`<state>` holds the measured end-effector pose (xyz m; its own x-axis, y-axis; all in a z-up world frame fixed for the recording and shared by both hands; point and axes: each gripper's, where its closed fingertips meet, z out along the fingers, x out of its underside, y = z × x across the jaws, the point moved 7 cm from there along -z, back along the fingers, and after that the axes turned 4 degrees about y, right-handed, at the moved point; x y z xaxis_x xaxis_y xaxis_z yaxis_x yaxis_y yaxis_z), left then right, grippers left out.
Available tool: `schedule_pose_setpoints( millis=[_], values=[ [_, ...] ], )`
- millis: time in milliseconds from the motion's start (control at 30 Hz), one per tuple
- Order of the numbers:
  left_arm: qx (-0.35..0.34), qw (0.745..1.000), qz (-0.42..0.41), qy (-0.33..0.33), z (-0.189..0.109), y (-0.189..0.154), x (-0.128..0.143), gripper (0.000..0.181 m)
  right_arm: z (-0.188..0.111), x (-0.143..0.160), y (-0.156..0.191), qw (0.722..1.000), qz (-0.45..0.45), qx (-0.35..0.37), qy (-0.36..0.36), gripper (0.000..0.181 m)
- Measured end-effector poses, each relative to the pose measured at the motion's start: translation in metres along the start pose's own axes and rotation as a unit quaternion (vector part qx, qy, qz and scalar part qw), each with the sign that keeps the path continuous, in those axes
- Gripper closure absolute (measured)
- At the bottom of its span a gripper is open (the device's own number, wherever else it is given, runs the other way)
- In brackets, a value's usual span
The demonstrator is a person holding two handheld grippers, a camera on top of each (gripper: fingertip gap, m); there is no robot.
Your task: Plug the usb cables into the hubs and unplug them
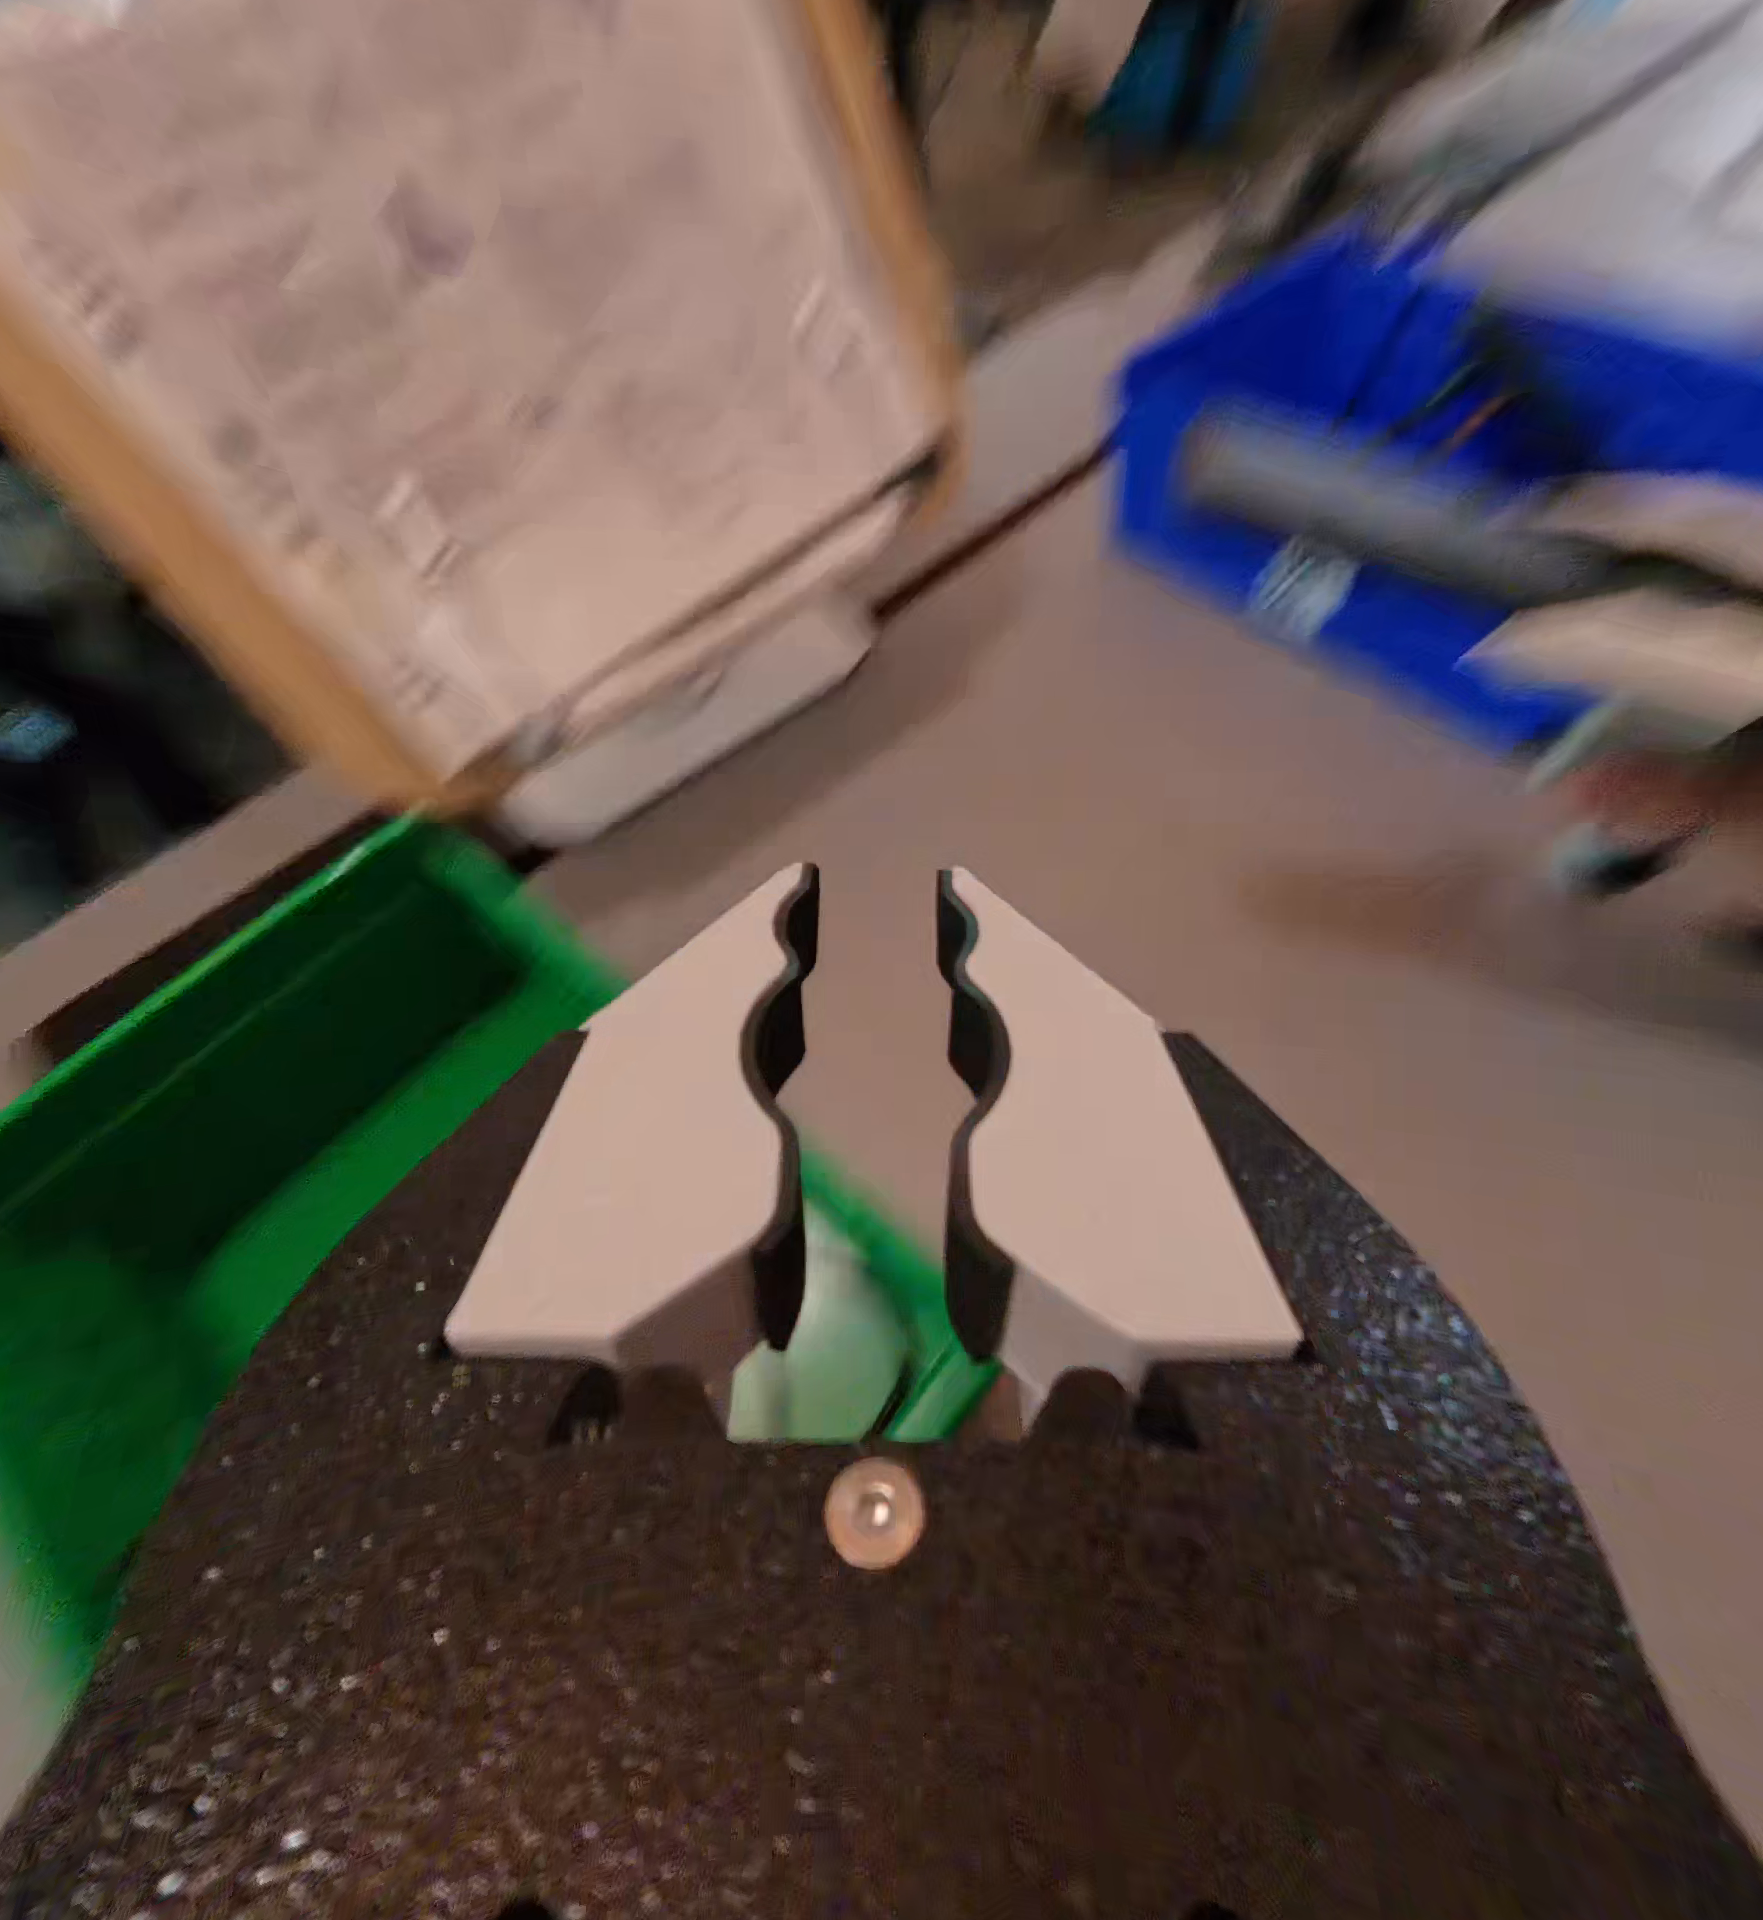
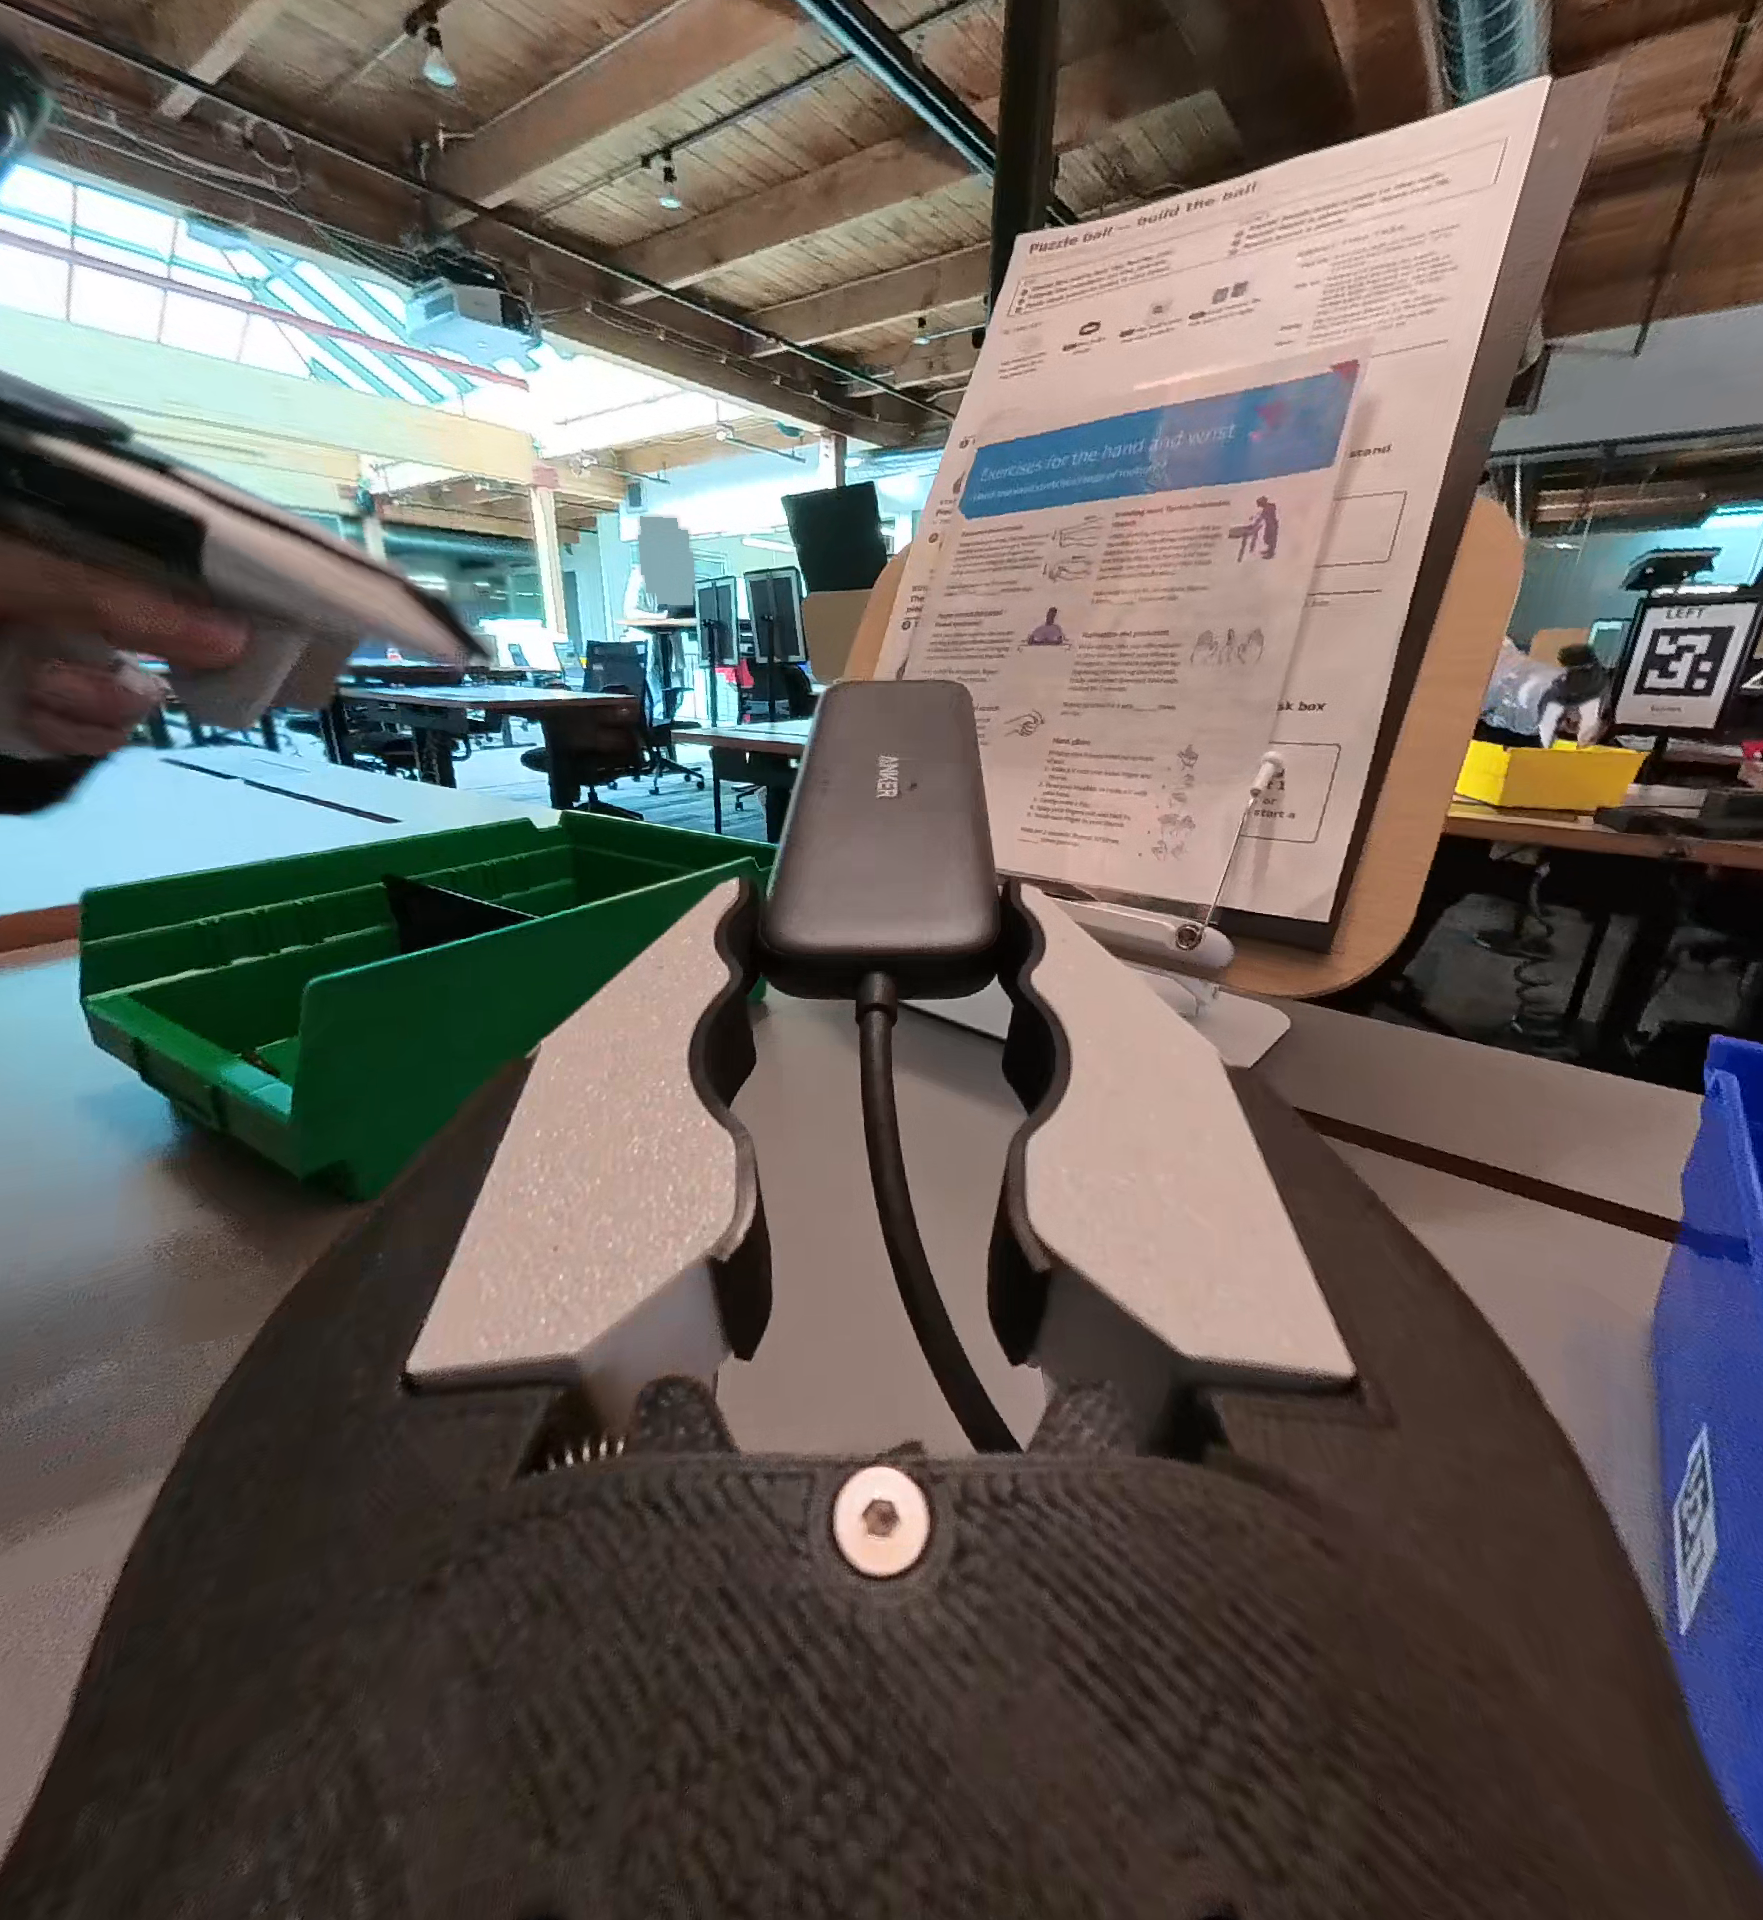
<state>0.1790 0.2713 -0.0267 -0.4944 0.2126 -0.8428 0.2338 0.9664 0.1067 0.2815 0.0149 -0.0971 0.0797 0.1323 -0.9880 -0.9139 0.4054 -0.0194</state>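
Observation:
My right gripper [image 2: 877,914] is shut on a dark grey USB hub [image 2: 877,790], gripping its near end and holding it up above the table. The hub's black cable [image 2: 898,1195] runs back between the fingers. My left gripper [image 1: 877,883] is empty, its jaws a narrow gap apart, above the grey table [image 1: 1168,1091] beside the green bin [image 1: 233,1039]. The left wrist view is motion-blurred. In it the right gripper [image 1: 1583,623] with the hub [image 1: 1355,499] shows at the right. The left gripper also shows in the right wrist view [image 2: 264,613], held by a hand.
A green bin [image 2: 357,997] with a black divider stands left of centre. A blue bin [image 2: 1750,1351] stands at the right; it also shows in the left wrist view [image 1: 1324,343]. A wooden stand with printed sheets [image 2: 1168,520] stands behind the hub.

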Motion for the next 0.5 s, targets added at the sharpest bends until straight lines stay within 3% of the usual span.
schedule_pose_setpoints(
  millis=[67, 167, 367, 500],
  values=[
    [-0.068, 0.989, -0.015, 0.128, -0.008, 0.029, 0.037, 0.161, 0.001, 0.002, 0.000, 1.000, -0.003, 0.005, 0.002, 0.136],
    [-0.063, 0.960, -0.105, 0.253, -0.001, 0.058, 0.087, 0.151, 0.003, 0.004, 0.003, 1.000, -0.002, 0.001, 0.009, 0.136],
    [-0.016, 0.922, -0.244, 0.300, 0.041, 0.089, 0.139, 0.142, 0.005, 0.010, 0.006, 1.000, -0.017, 0.000, 0.024, 0.136],
    [0.030, 0.908, -0.223, 0.353, 0.055, 0.076, 0.153, 0.138, 0.005, 0.011, 0.005, 0.999, -0.018, 0.000, 0.028, 0.136]
  ],
)
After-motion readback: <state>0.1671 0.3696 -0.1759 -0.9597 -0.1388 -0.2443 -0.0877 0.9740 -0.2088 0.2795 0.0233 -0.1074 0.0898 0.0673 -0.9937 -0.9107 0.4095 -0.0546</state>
